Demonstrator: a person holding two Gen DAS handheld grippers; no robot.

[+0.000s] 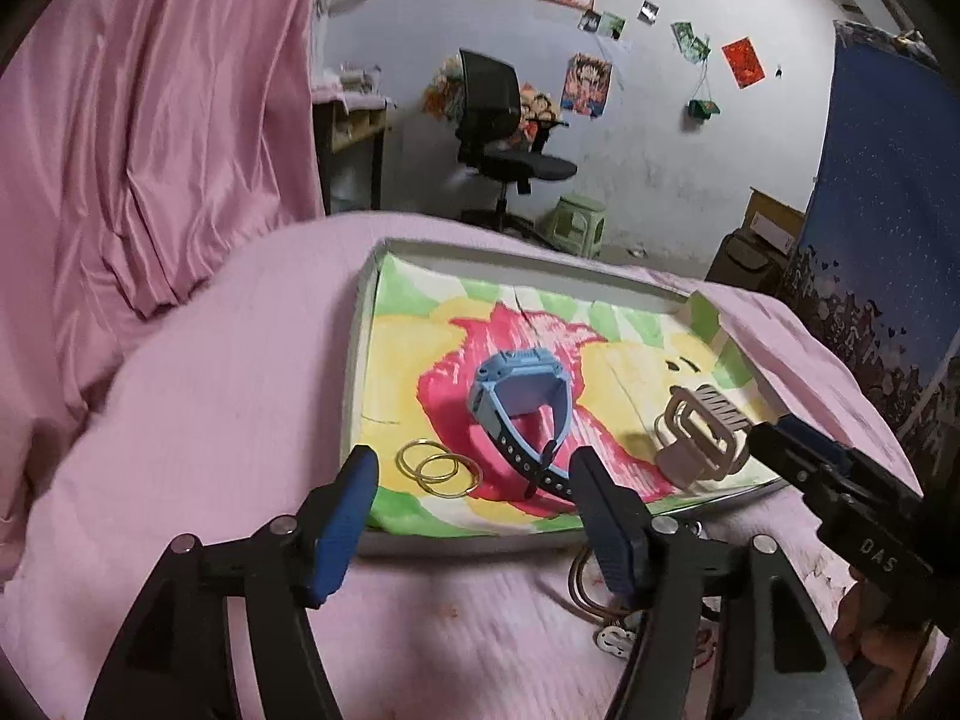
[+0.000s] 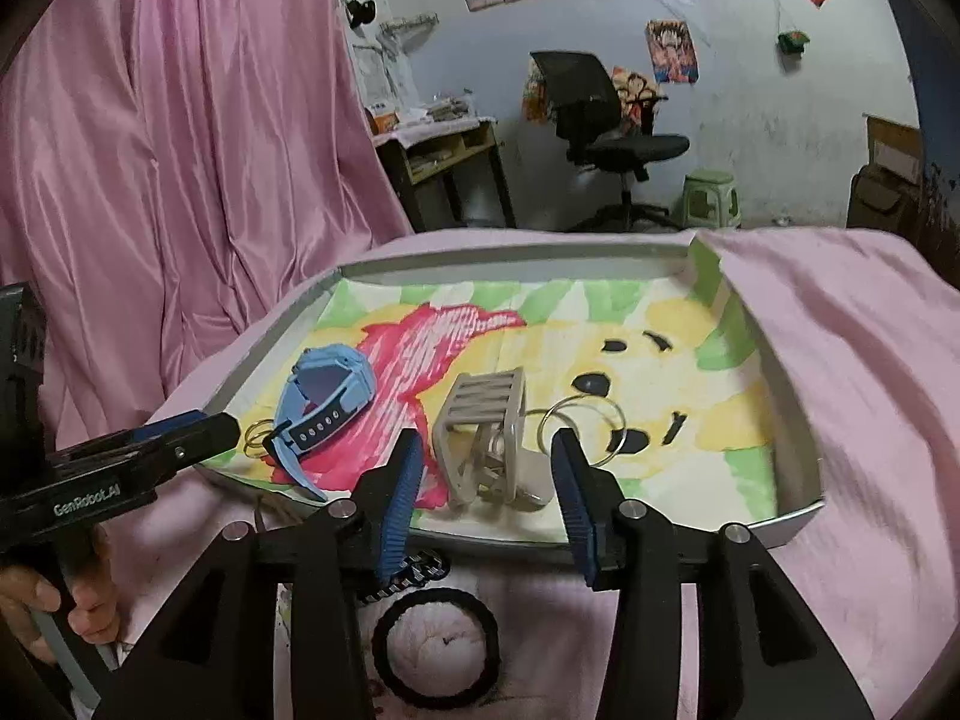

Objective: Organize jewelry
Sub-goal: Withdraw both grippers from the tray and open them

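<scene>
Covering the bed, a pink sheet (image 1: 210,420) carries a shallow grey-rimmed tray (image 2: 288,315) lined with a painted picture (its far half lies bare). A blue watch (image 1: 519,402) sits mid-tray, a beige hair claw (image 2: 489,438) to its right, thin gold rings (image 1: 438,468) at the near-left edge. Both tools stand released at the near rim: the left tool (image 1: 474,516) framing the watch strap, the right tool (image 2: 486,492) framing the claw, pads clear.
</scene>
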